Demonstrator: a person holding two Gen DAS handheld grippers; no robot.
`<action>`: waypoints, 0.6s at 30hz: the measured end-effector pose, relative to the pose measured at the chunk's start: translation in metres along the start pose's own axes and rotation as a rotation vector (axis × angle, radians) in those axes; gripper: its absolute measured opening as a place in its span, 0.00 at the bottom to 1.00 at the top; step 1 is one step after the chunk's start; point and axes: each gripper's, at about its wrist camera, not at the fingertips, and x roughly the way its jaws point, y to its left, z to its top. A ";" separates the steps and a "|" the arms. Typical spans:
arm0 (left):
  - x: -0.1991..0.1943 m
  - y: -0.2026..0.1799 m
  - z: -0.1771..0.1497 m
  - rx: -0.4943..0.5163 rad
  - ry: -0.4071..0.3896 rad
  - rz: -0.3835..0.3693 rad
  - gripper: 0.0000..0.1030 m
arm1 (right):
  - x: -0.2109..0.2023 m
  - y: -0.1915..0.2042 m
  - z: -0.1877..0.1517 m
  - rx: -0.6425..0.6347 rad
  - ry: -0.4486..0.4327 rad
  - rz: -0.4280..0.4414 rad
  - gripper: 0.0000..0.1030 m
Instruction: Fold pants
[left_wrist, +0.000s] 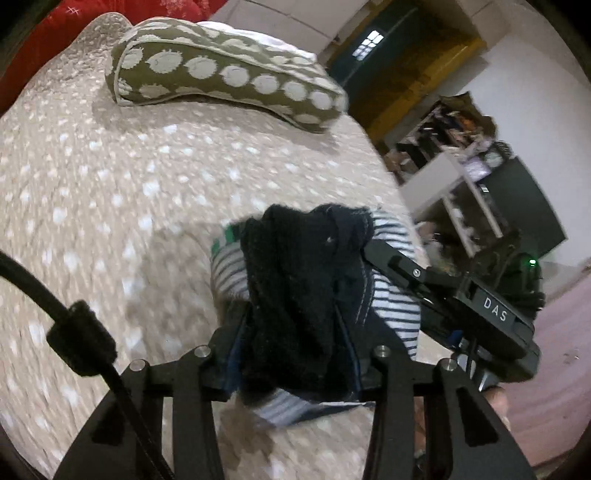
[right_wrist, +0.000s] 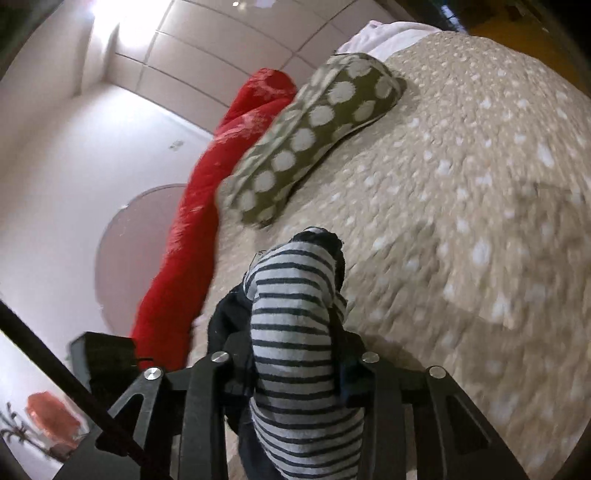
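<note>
The pants (left_wrist: 303, 295) are small, dark navy with grey-and-navy striped parts. My left gripper (left_wrist: 291, 354) is shut on a bunch of the dark fabric, held above the bed. My right gripper (right_wrist: 291, 354) is shut on a striped part of the pants (right_wrist: 291, 325), also off the bed. In the left wrist view my right gripper (left_wrist: 373, 247) comes in from the right and pinches the same bunch, close beside the left one. The fingertips of both are hidden by cloth.
The bed (left_wrist: 110, 206) has a beige spotted quilt. An olive pillow with white dots (left_wrist: 225, 74) lies at its far end, and shows in the right wrist view (right_wrist: 314, 140) beside a red blanket roll (right_wrist: 218, 206). A cluttered shelf (left_wrist: 454, 155) stands past the bed's right edge.
</note>
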 end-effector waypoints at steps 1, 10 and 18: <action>0.006 0.005 0.004 -0.010 0.008 0.015 0.41 | 0.007 -0.003 0.004 -0.001 0.001 -0.040 0.42; 0.009 0.000 -0.020 0.006 0.047 -0.024 0.43 | -0.006 -0.024 0.009 -0.002 -0.022 -0.134 0.60; -0.005 -0.014 -0.057 0.021 0.041 0.000 0.43 | -0.041 0.004 -0.029 -0.113 -0.075 -0.197 0.60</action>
